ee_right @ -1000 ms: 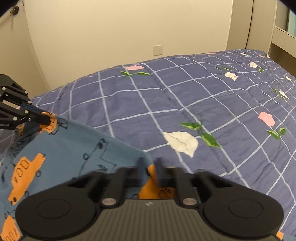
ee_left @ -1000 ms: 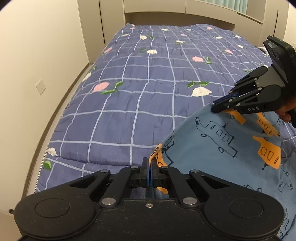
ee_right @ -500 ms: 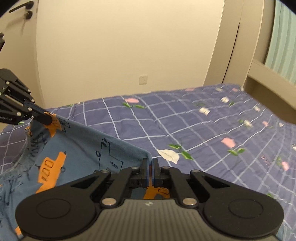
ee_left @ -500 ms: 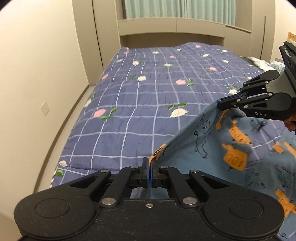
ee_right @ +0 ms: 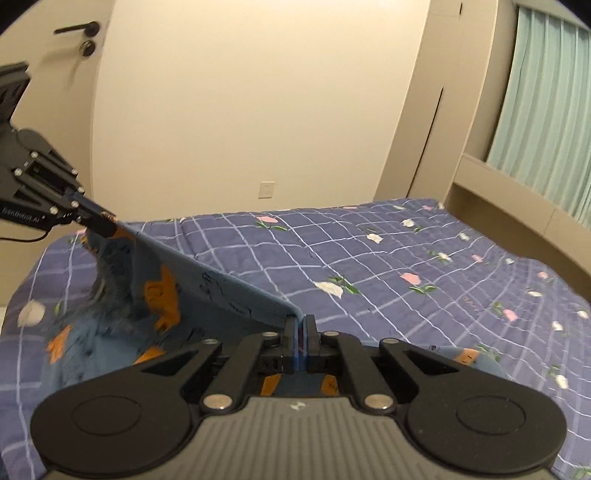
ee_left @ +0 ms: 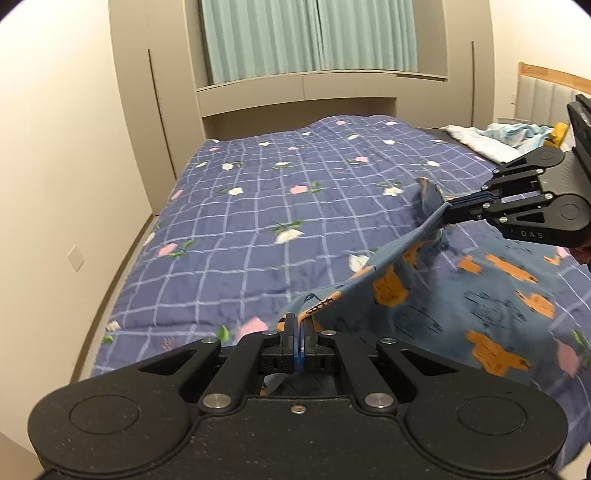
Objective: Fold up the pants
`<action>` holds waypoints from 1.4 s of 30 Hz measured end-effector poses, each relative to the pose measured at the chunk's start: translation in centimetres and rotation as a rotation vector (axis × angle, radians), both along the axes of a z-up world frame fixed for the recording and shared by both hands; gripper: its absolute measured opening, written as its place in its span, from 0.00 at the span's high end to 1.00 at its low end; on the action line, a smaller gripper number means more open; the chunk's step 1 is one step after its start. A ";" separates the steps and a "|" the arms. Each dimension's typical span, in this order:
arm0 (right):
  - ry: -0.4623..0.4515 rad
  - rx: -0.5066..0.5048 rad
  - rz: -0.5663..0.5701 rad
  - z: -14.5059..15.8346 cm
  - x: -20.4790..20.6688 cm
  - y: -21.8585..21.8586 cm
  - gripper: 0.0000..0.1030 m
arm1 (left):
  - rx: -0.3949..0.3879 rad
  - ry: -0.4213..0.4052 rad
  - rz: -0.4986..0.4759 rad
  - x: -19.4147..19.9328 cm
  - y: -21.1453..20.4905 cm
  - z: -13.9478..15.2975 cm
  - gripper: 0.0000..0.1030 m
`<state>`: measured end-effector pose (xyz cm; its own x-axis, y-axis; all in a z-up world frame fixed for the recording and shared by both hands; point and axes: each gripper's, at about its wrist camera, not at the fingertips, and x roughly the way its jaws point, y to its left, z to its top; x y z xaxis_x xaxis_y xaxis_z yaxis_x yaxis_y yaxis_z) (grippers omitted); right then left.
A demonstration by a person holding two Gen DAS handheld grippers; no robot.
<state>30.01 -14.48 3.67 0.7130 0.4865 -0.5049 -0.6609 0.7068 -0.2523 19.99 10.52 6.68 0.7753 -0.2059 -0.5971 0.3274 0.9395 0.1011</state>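
The pants (ee_left: 461, 295) are light blue with orange and black car prints. They hang lifted above the bed, one edge stretched taut between both grippers. My left gripper (ee_left: 300, 325) is shut on one corner of that edge at the bottom of the left wrist view. My right gripper (ee_left: 448, 218) is shut on the other corner at the right. In the right wrist view the pants (ee_right: 155, 295) slope from my right gripper (ee_right: 300, 325) up to my left gripper (ee_right: 109, 227) at the far left. The rest of the cloth droops onto the quilt.
The bed's blue checked quilt (ee_left: 295, 206) with flower prints spreads ahead. A cream wall (ee_left: 55, 166) runs along its left side. Beige cabinets and teal curtains (ee_left: 310, 37) stand at the far end. Bunched bedding (ee_left: 491, 136) lies at the back right. A door handle (ee_right: 75, 29) shows in the right wrist view.
Both grippers have risen and drawn back with the pants' edge, which is now pulled tighter and higher off the quilt. More of the room's far end shows. The right jaws have come together on the cloth.
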 end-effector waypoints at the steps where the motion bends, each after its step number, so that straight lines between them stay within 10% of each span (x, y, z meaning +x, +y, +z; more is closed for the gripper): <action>1: -0.015 -0.007 -0.002 -0.1 -1.1 -0.2 0.98 | 0.001 -0.003 -0.010 -0.7 -0.2 -0.4 1.00; 15: -0.012 -0.023 -0.071 -6.6 -9.6 -2.9 0.98 | 0.020 0.074 -0.103 -6.7 -2.9 -7.6 1.00; 42: 0.103 -0.059 -0.063 -10.2 -15.4 -4.8 1.00 | 0.065 0.164 -0.178 -8.9 -3.5 -11.1 1.00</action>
<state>14.64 -19.28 -6.55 0.6839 0.4096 -0.6037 -0.6404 0.7335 -0.2277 11.12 7.02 -4.41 0.6220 -0.2874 -0.7284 0.5039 0.8589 0.0914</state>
